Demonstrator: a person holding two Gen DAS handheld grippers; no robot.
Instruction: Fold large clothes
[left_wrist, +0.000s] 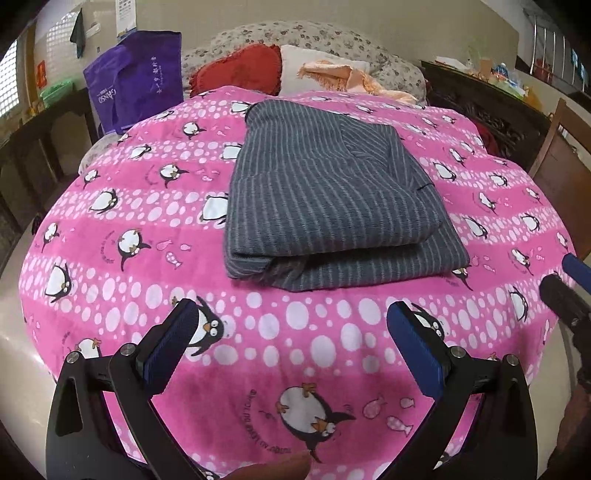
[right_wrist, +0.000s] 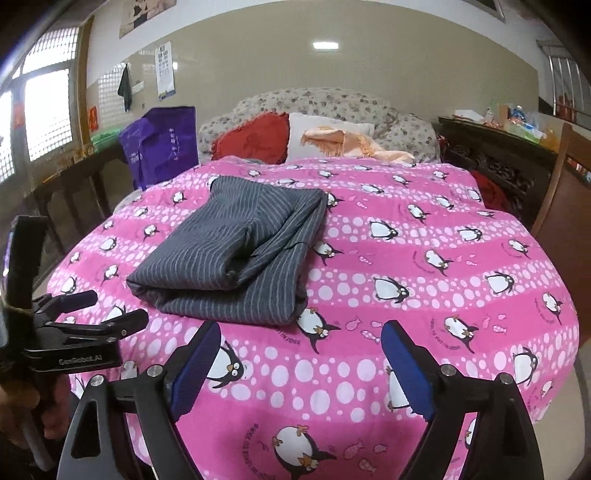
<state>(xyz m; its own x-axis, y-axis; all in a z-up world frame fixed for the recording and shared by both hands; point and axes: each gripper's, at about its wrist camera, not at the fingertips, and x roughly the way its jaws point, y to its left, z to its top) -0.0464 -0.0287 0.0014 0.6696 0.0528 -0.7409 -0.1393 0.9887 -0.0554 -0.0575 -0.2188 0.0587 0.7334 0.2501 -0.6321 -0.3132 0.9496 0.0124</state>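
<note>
A grey striped garment (left_wrist: 328, 199) lies folded in a thick stack on the pink penguin blanket (left_wrist: 129, 288). It also shows in the right wrist view (right_wrist: 236, 258), left of centre on the blanket (right_wrist: 424, 280). My left gripper (left_wrist: 295, 328) is open and empty, held above the blanket just short of the garment's near edge. My right gripper (right_wrist: 299, 350) is open and empty, near the garment's front right corner. The left gripper's body (right_wrist: 74, 332) shows at the left of the right wrist view. Part of the right gripper (left_wrist: 569, 288) shows at the right edge of the left wrist view.
A purple bag (left_wrist: 136, 81) stands at the bed's far left. A red cushion (left_wrist: 236, 70), a white pillow with an orange cloth (left_wrist: 332, 74) and a floral headrest lie at the far end. Dark wooden furniture (right_wrist: 509, 155) and a chair (right_wrist: 565, 206) stand to the right.
</note>
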